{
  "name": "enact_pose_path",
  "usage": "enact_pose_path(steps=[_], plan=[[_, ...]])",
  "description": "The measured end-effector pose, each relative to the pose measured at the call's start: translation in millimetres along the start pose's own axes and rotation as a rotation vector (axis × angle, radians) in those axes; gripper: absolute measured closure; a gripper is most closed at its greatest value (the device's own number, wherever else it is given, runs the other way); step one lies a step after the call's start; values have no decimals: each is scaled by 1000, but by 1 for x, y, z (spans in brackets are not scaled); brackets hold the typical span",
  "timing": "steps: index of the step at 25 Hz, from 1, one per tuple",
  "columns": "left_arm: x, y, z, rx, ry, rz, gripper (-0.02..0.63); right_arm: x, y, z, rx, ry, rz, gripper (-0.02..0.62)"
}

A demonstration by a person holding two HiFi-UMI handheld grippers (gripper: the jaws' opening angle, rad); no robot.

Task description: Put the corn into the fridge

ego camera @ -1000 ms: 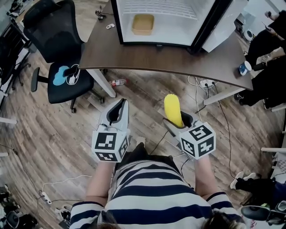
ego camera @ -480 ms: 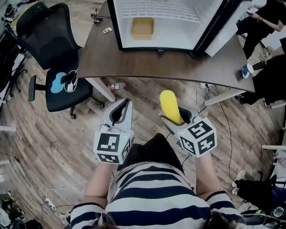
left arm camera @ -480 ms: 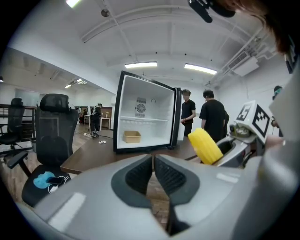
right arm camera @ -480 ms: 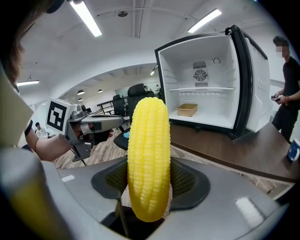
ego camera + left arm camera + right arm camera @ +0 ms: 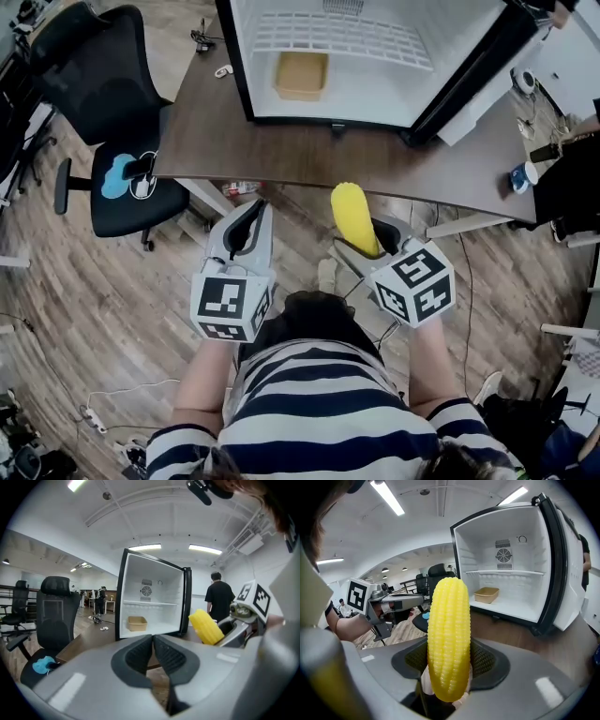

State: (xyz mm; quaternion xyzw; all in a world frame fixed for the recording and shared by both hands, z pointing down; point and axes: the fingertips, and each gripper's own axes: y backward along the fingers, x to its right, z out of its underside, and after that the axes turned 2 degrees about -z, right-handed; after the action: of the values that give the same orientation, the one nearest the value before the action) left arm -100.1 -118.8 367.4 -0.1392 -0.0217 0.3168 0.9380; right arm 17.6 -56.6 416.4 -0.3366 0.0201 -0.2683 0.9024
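Note:
A yellow corn cob sticks up out of my right gripper, which is shut on it. The corn also shows at the right of the left gripper view. A small white fridge stands open on a dark brown table, its door swung to the right. Inside lies a tan tray. My left gripper is shut with nothing in it. Both grippers hover over the wood floor, short of the table edge.
A black office chair with a blue thing on its seat stands at the left. A bottle lies under the table. Cables and a power strip run across the floor. People stand at the far right.
The view has shifted toward the table and fridge. Both grippers, the right one still holding the corn, have come a little closer to the table edge.

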Motion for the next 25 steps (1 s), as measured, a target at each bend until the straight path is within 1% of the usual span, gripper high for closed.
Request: enact_pose_path(steps=[8,13,21,25], plan=[[1,-50,-25,10,-3,-40,606,54,-7,-33,-10,60,-24,351],[-2,-73,-38,26,-4,-61,606,76,-13,-58,-13,123,-27,351],[-3,-106,-63,62,-9,-80,606,114,-17,-108,7,201,-10,351],[-6,-121,-75,81,-3,-86,606,130,-20,-135,16,268,-4,351]])
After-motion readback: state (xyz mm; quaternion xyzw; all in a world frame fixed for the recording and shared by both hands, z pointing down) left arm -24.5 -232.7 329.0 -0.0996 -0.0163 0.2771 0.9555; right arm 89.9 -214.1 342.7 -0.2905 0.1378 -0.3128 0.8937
